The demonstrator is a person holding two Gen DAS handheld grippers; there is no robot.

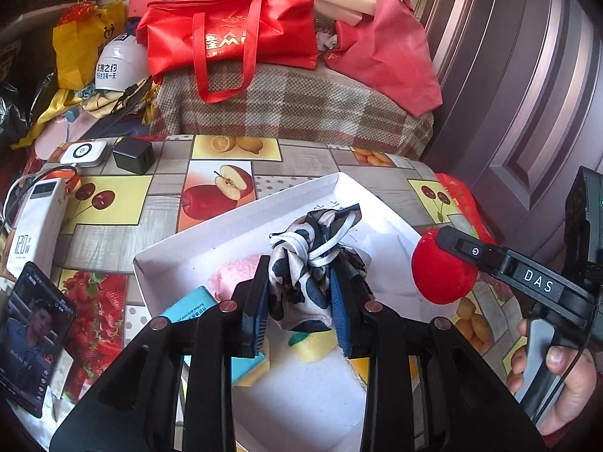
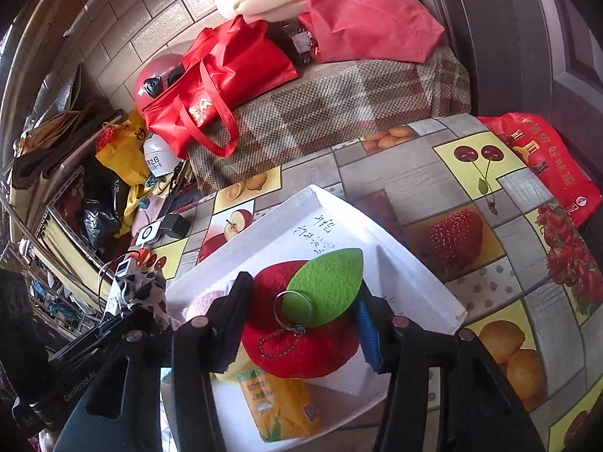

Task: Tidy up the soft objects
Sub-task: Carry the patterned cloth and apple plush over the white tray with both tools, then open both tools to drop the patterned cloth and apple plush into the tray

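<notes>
My left gripper is shut on a knotted black-and-white spotted cloth and holds it over the white box. My right gripper is shut on a red plush apple with a green felt leaf and a key ring, also over the box. The apple also shows in the left wrist view, at the box's right edge, and the cloth in the right wrist view. In the box lie a pink fluffy item, a yellow sponge and a tissue pack.
The table has a fruit-print cover. On its left are a phone, a white power bank, a black charger and a white puck. Behind stands a plaid sofa with red bags.
</notes>
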